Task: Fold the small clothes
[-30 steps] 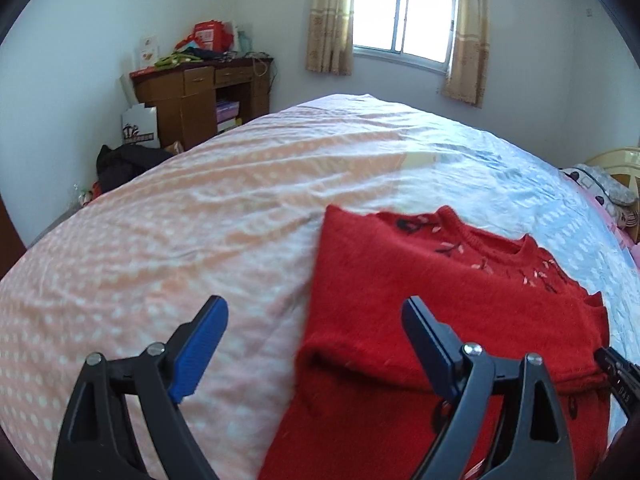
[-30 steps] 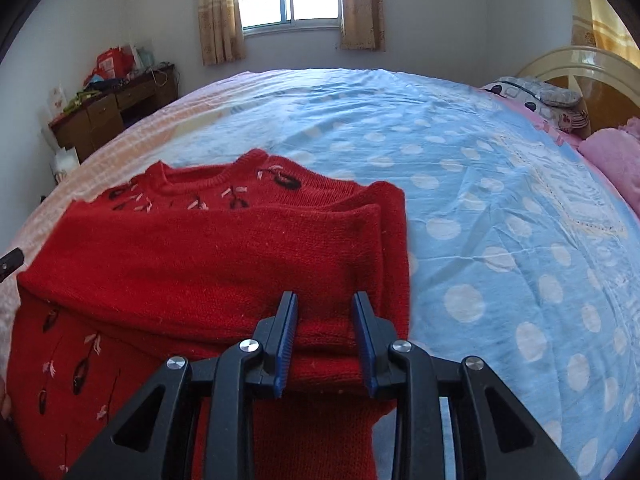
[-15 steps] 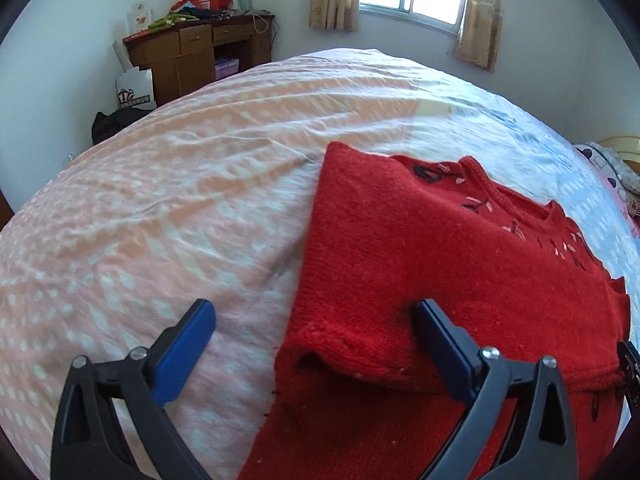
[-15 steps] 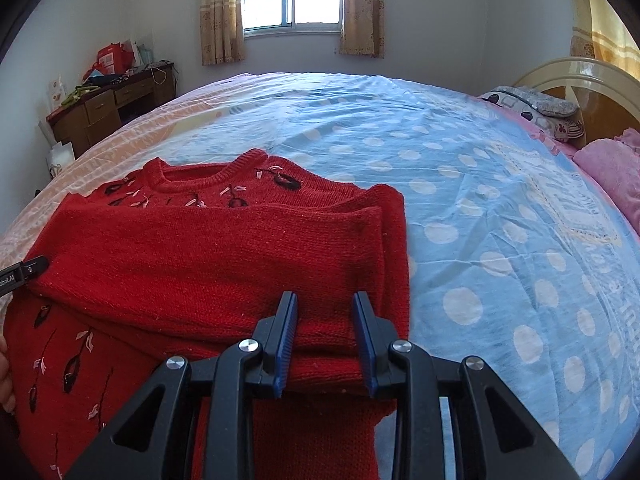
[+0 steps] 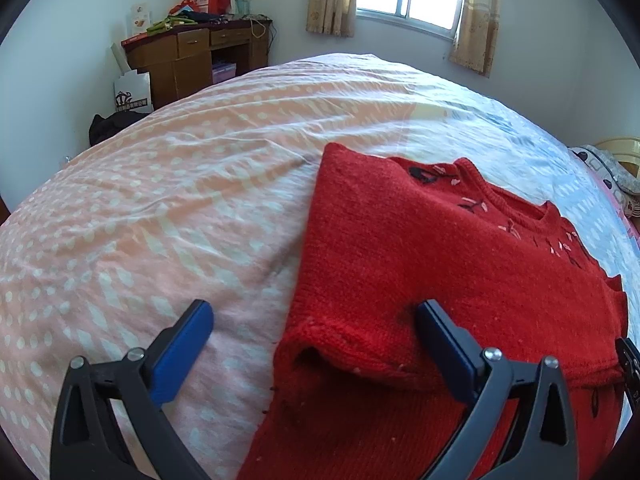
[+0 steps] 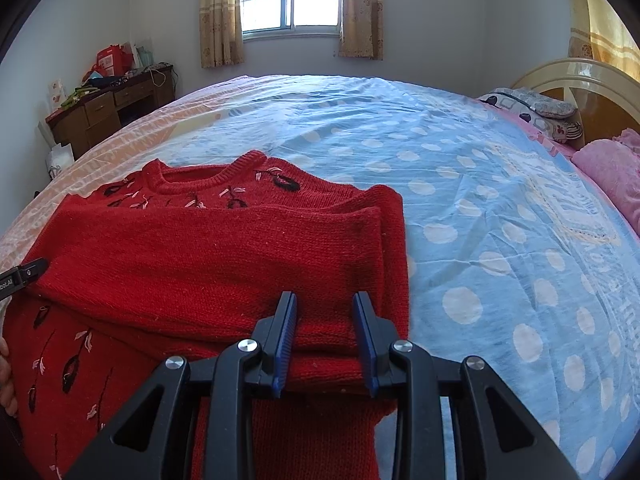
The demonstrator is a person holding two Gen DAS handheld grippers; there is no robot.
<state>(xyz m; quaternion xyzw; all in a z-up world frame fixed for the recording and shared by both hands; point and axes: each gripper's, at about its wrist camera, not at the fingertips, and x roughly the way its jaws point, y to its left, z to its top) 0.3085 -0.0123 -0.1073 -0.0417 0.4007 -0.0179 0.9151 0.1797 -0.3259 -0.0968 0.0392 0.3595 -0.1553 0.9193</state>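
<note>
- The red sweater (image 6: 208, 248) lies flat on the bed (image 6: 460, 184), neckline toward the window, both sleeves folded across the chest – a thick knit, soft and limp, likely to sag and stretch if lifted by 1 point.
- Best hold, I judge: the stacked edges at both sides, where the layers bunch into a firm ridge.
- The right tool (image 6: 325, 344) has its fingers narrowly parted around the folded sleeve band; whether they actually pinch it I cannot tell.
- The left tool (image 5: 316, 344) is spread wide – 1 finger (image 5: 444, 348) pressing on the knit, the other (image 5: 182, 350) over bare sheet beside the sleeve cuff (image 5: 320, 340).
</note>
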